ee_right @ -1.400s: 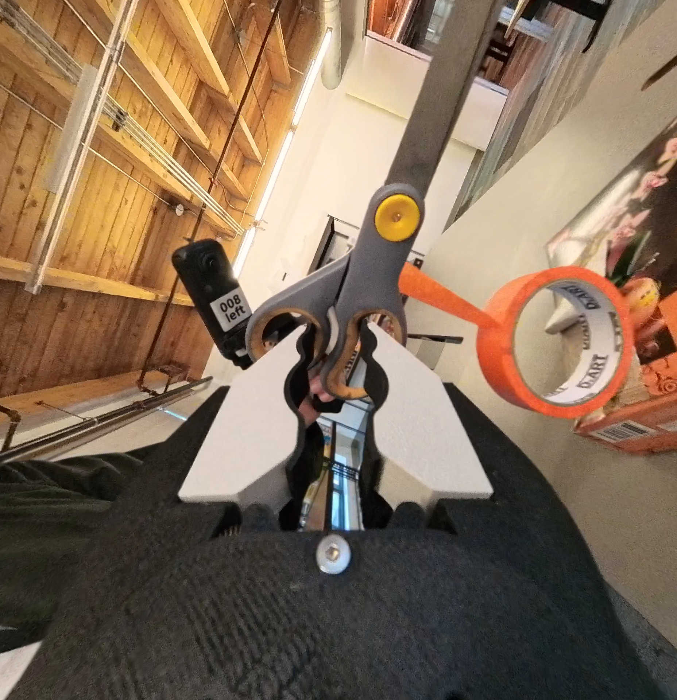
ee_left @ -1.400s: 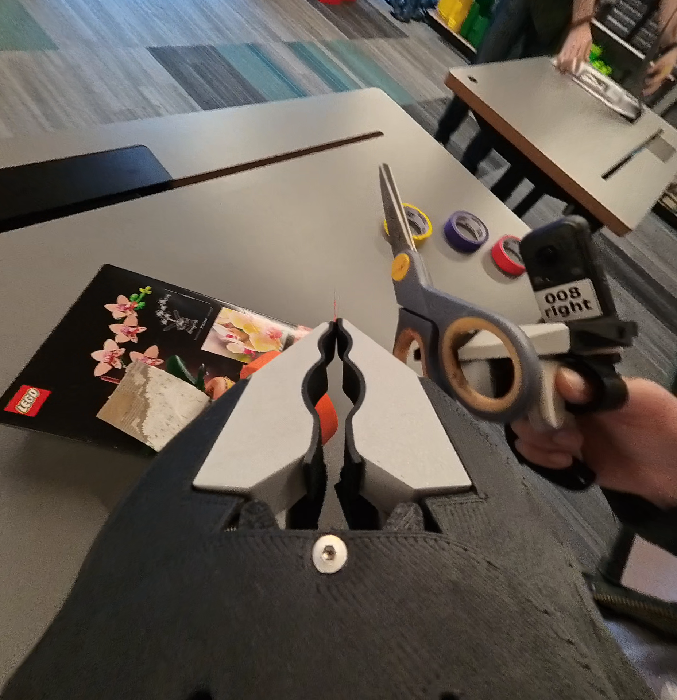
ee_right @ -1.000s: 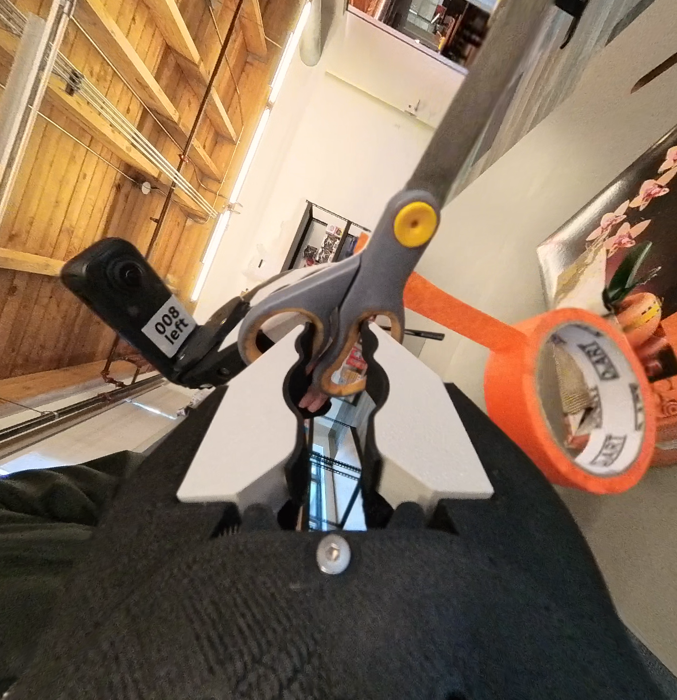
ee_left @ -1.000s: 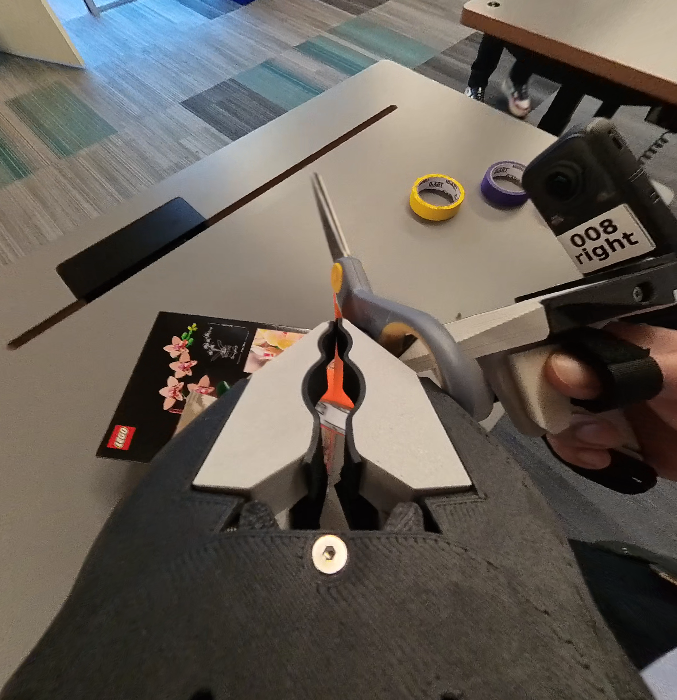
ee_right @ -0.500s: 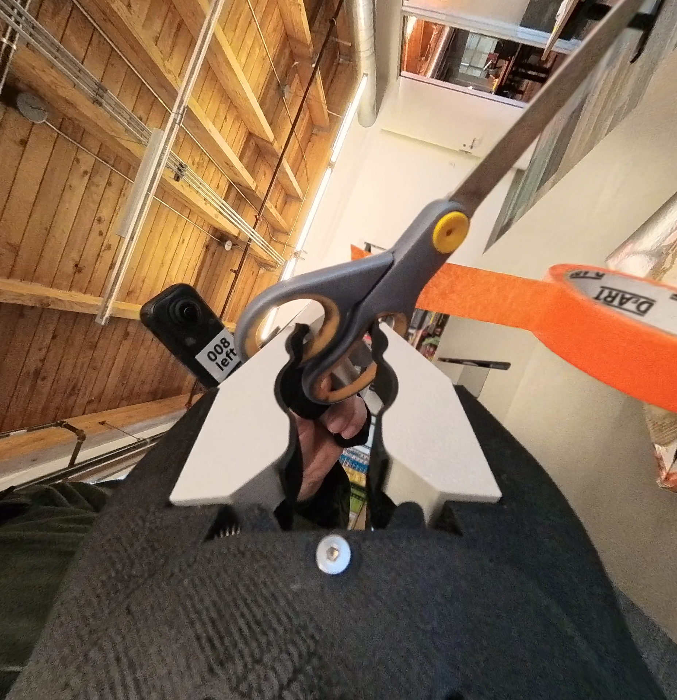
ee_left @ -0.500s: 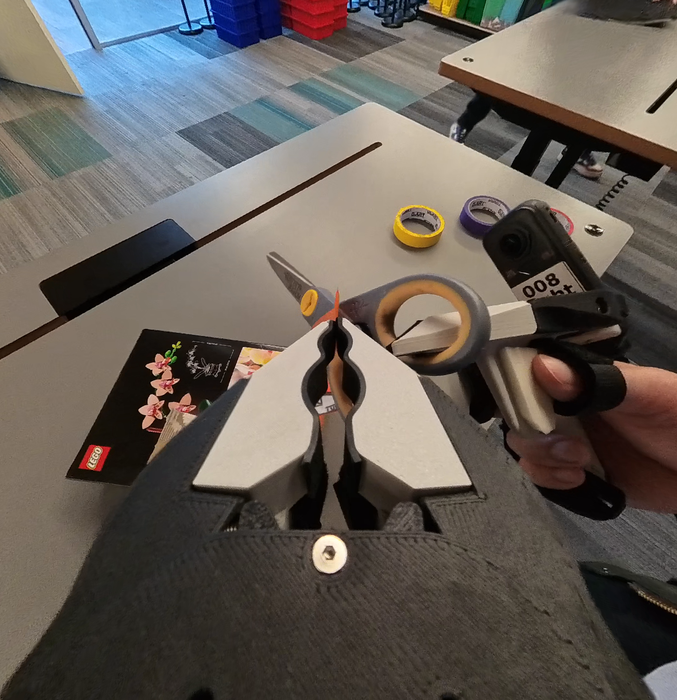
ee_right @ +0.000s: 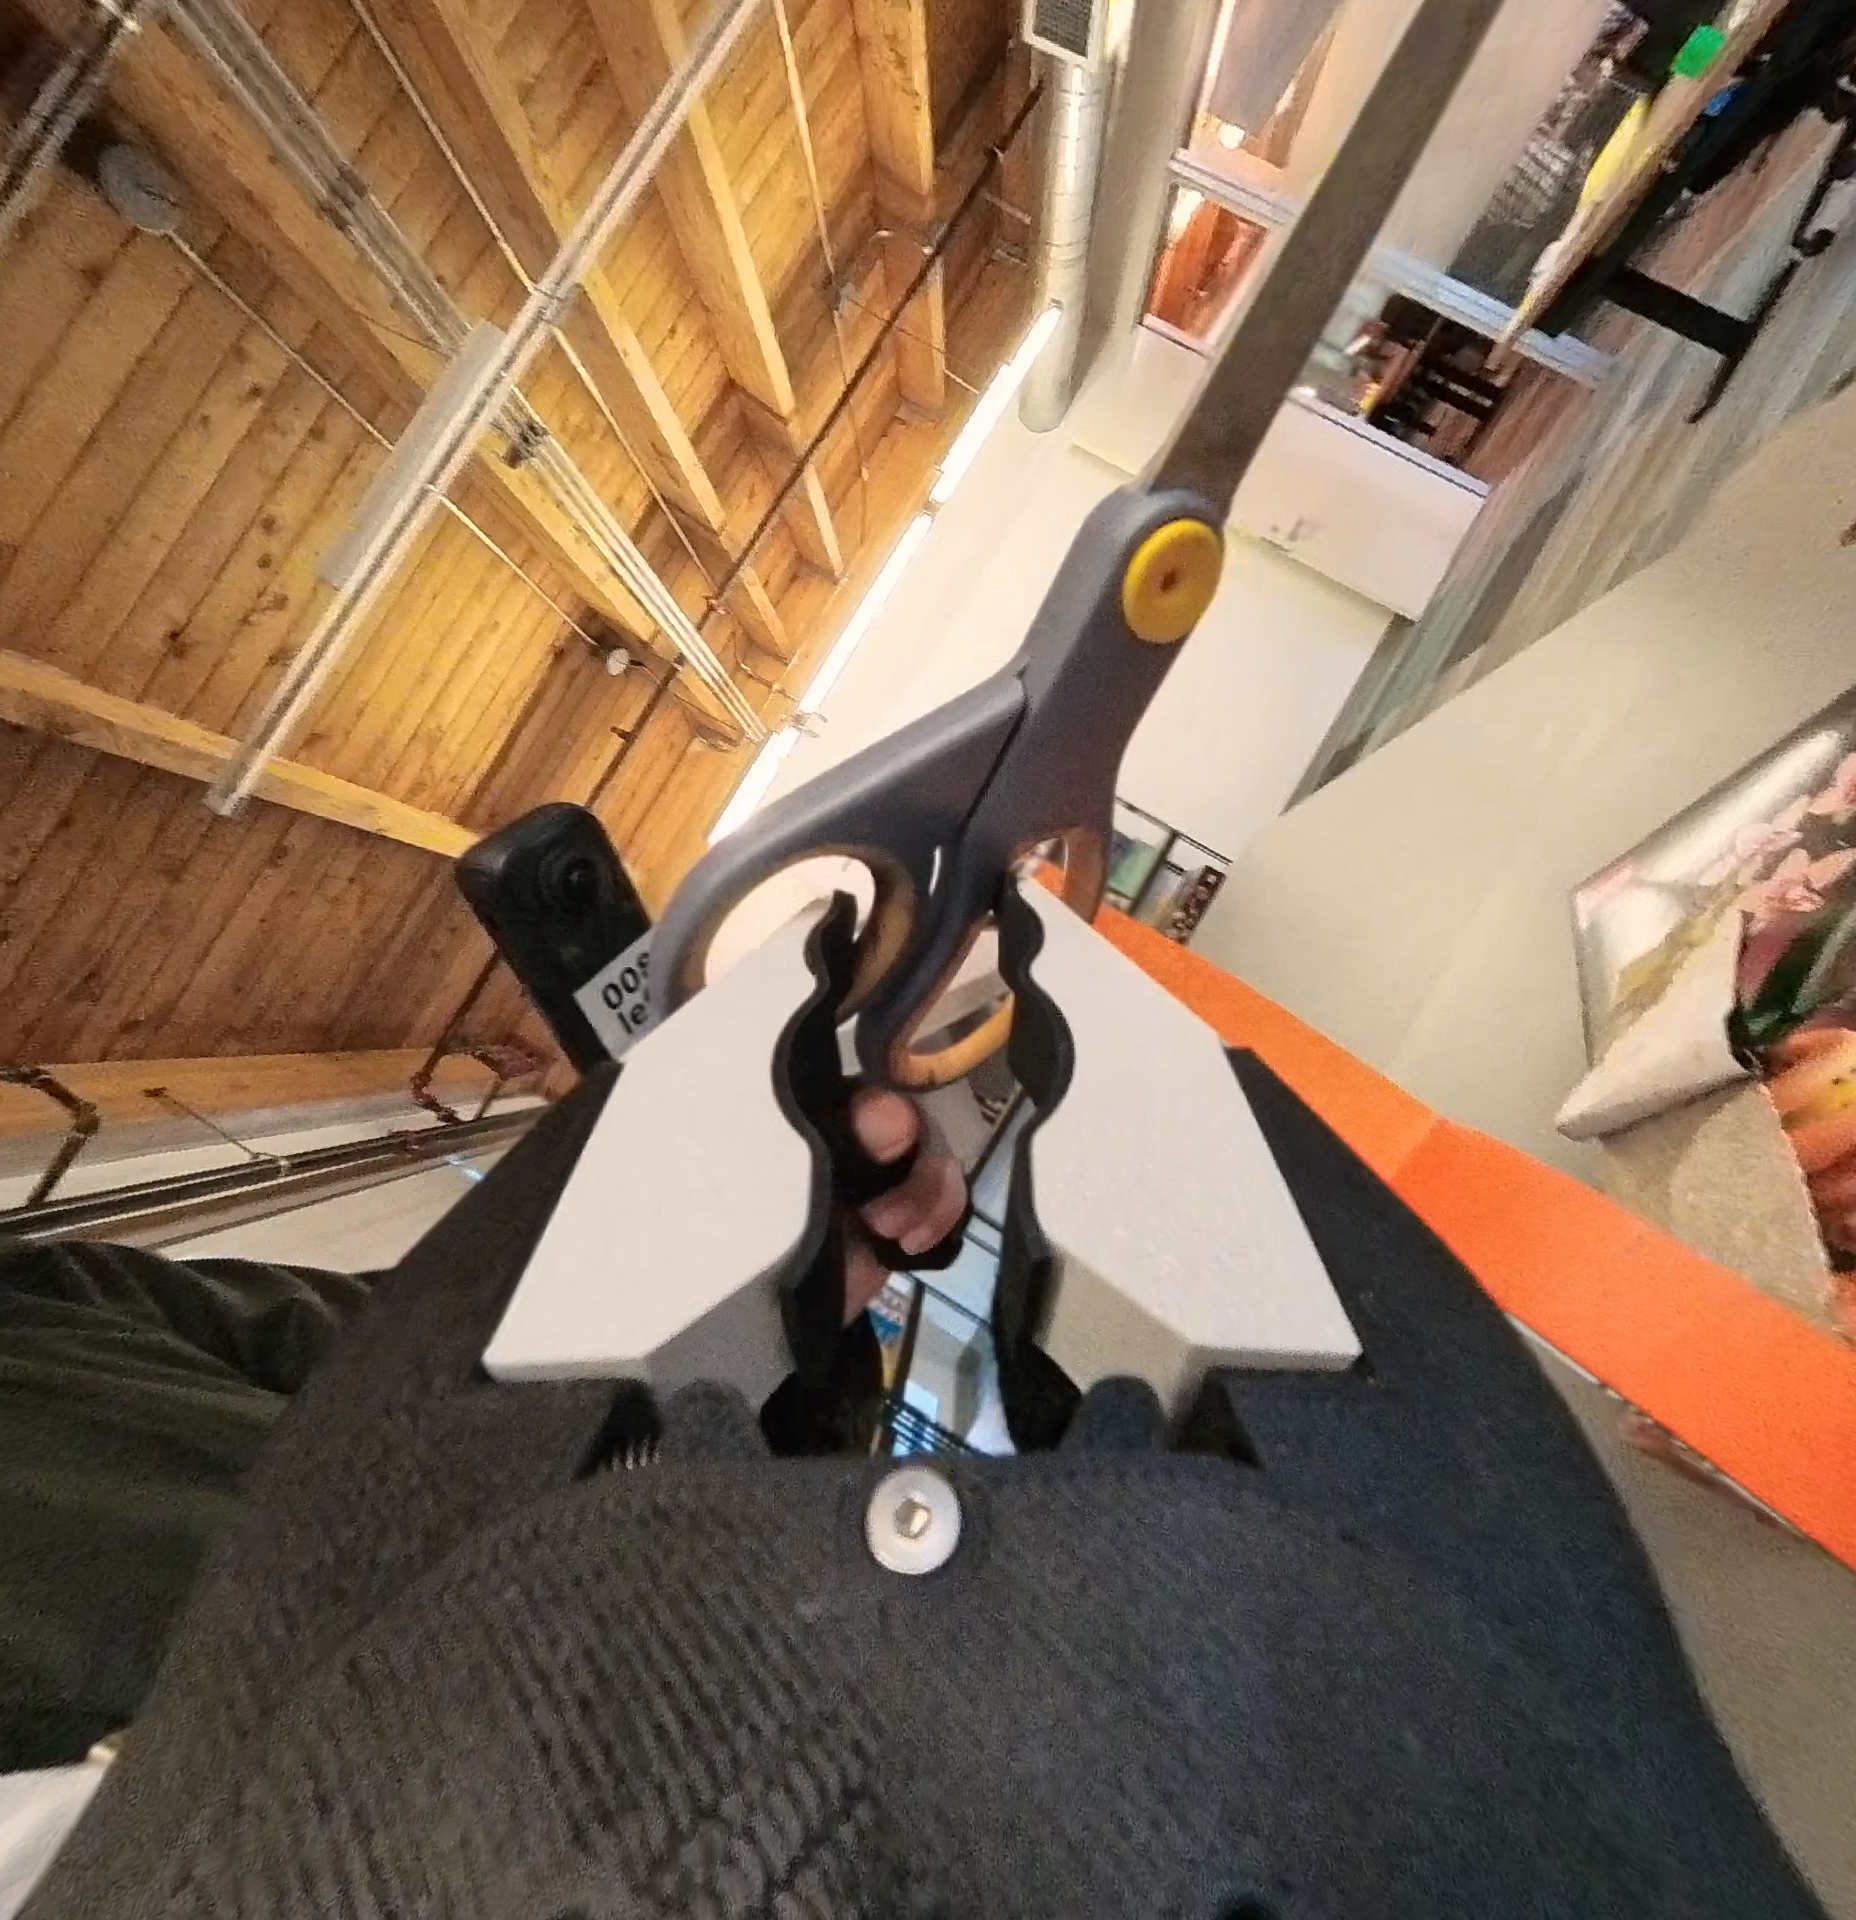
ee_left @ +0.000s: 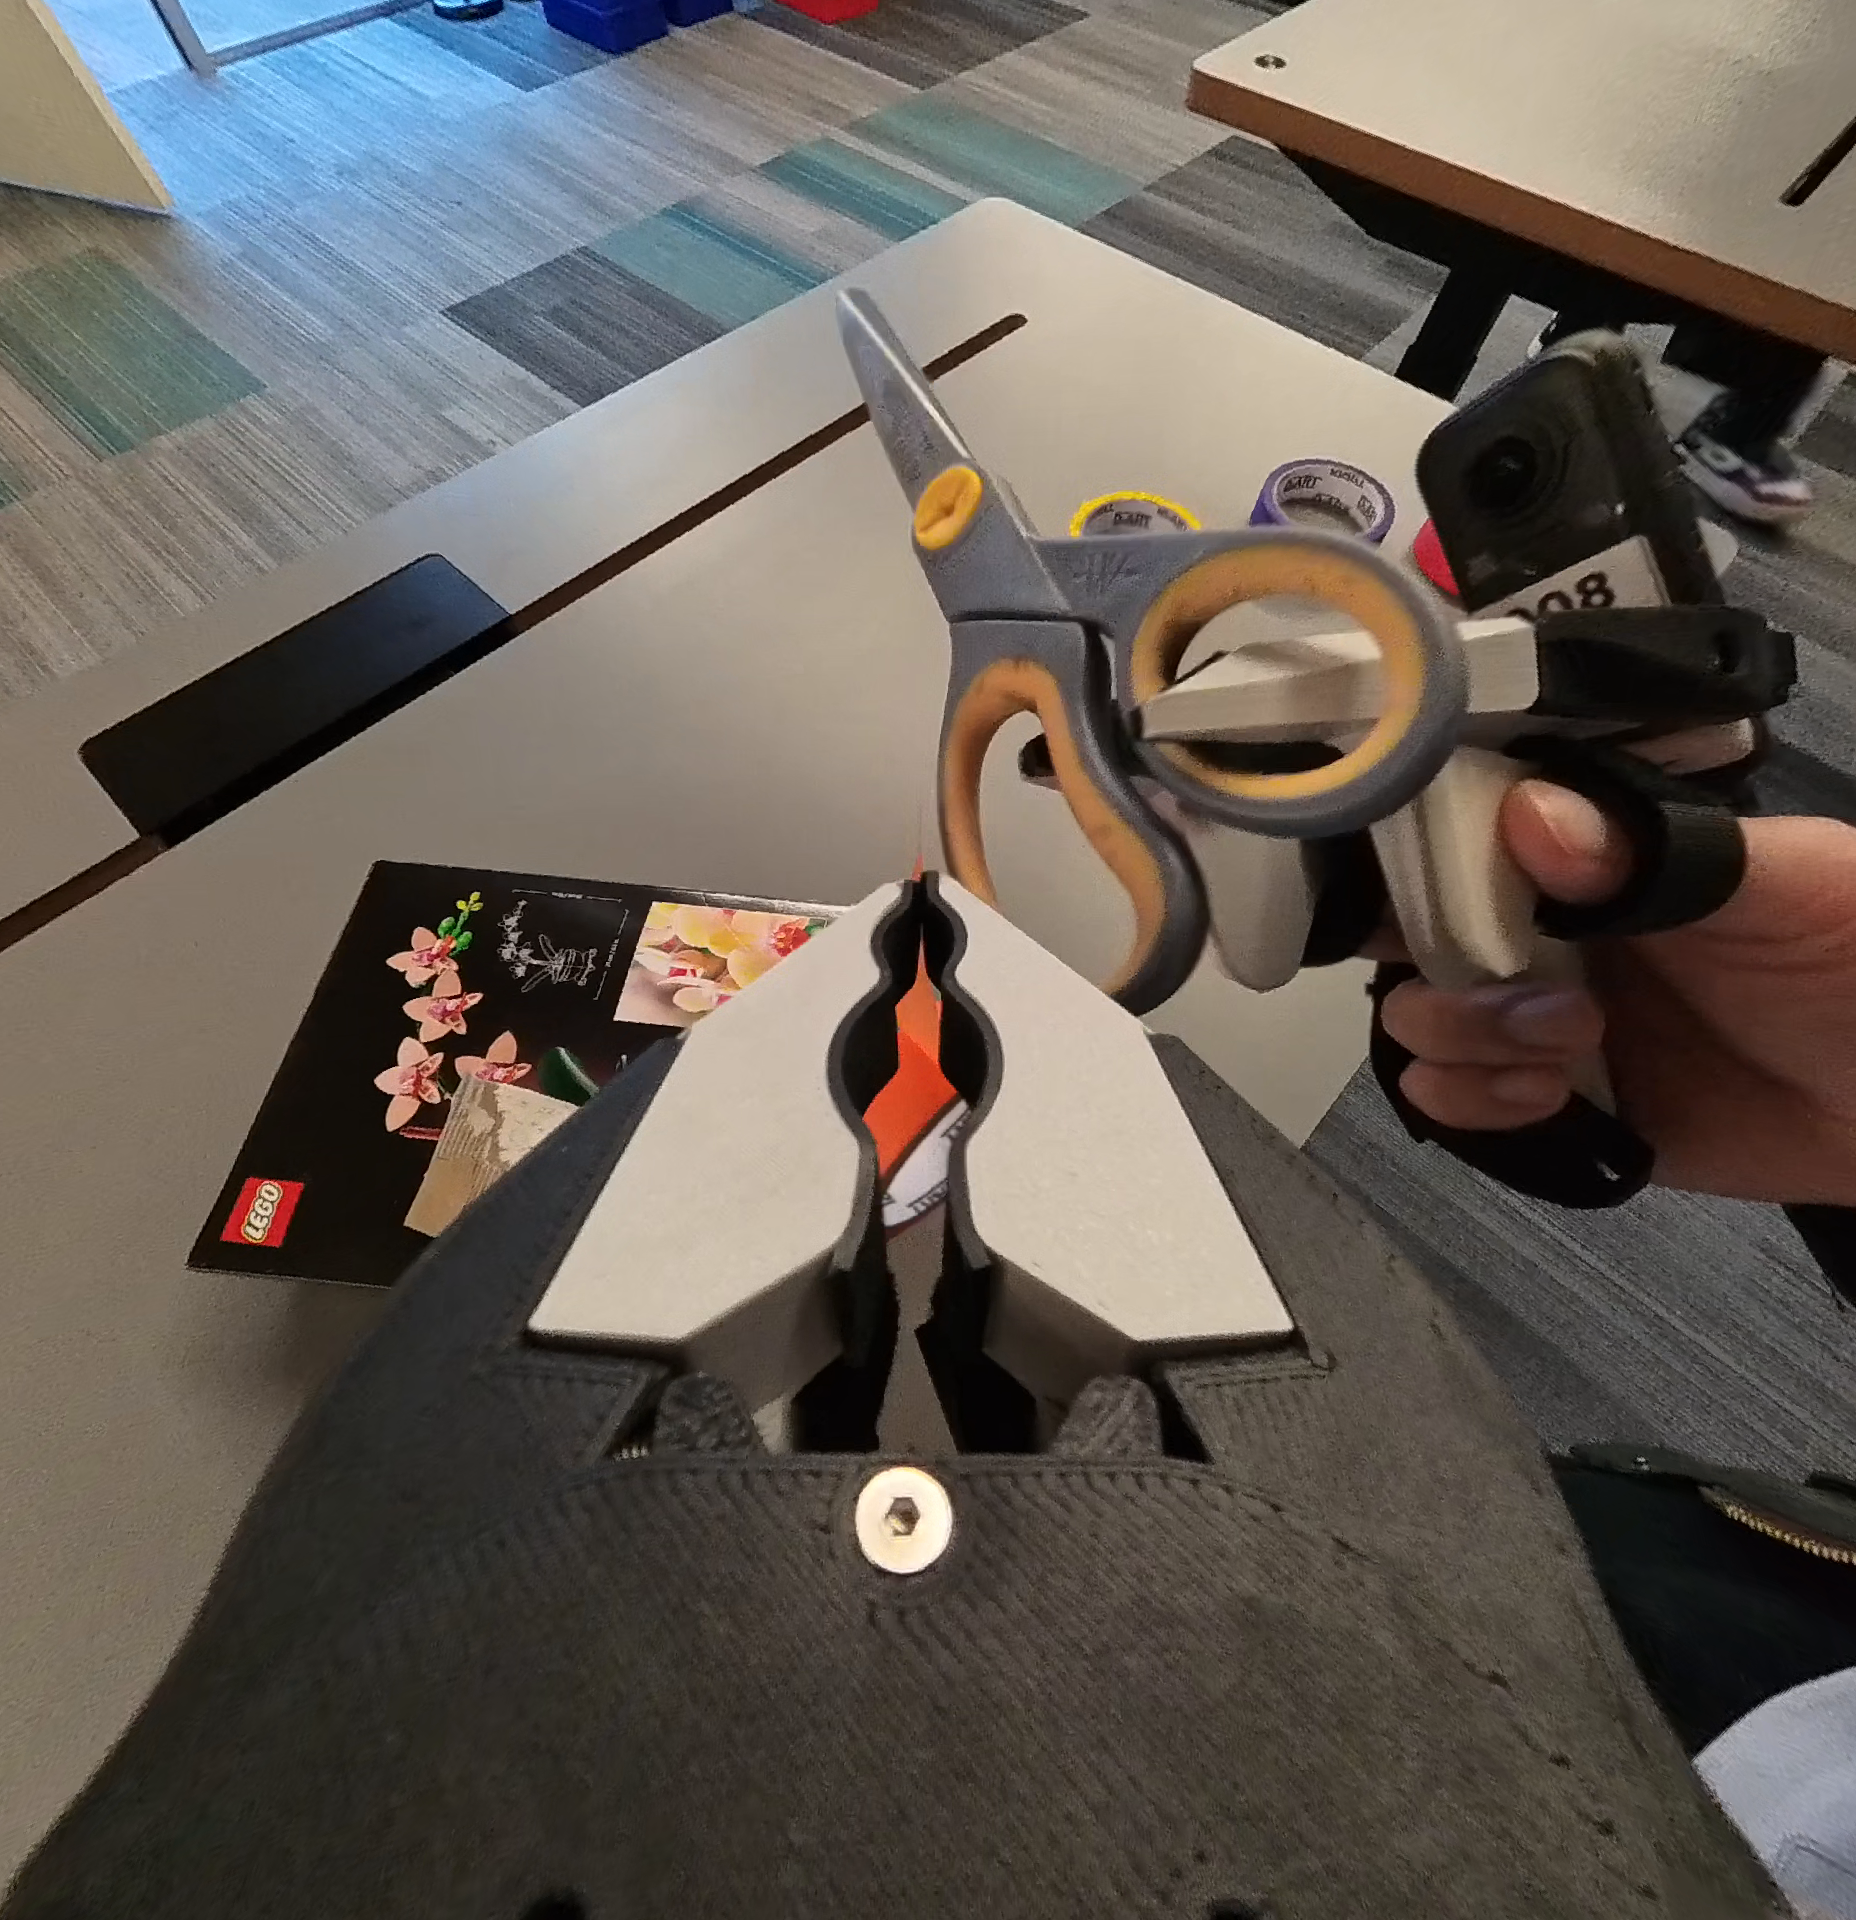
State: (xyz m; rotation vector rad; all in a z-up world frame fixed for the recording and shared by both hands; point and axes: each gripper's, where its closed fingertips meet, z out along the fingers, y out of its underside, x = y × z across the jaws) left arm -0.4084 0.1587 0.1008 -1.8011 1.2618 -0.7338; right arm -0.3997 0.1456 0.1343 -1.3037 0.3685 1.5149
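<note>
Left gripper point(ee_left: 919, 899) pinches orange tape point(ee_left: 908, 1060) between nearly closed fingers. Right gripper point(ee_right: 919, 920) clamps narrowly on the scissors point(ee_right: 1017, 748), blades shut, just right of the left fingertips.

Crowded air by the grippers, open table beyond

The scissors point(ee_left: 1017, 582) and orange tape point(ee_right: 1506, 1205) block the space ahead; the box point(ee_left: 508, 1039) and tape rolls point(ee_left: 1319, 499) crowd the table point(ee_left: 643, 748), bare between them.

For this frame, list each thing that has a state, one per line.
left gripper: shut on the orange tape
right gripper: shut on the scissors' handle
scissors: blades closed, held in the air
orange tape: a strip pulled out from the roll
box: lying flat on the table
</note>
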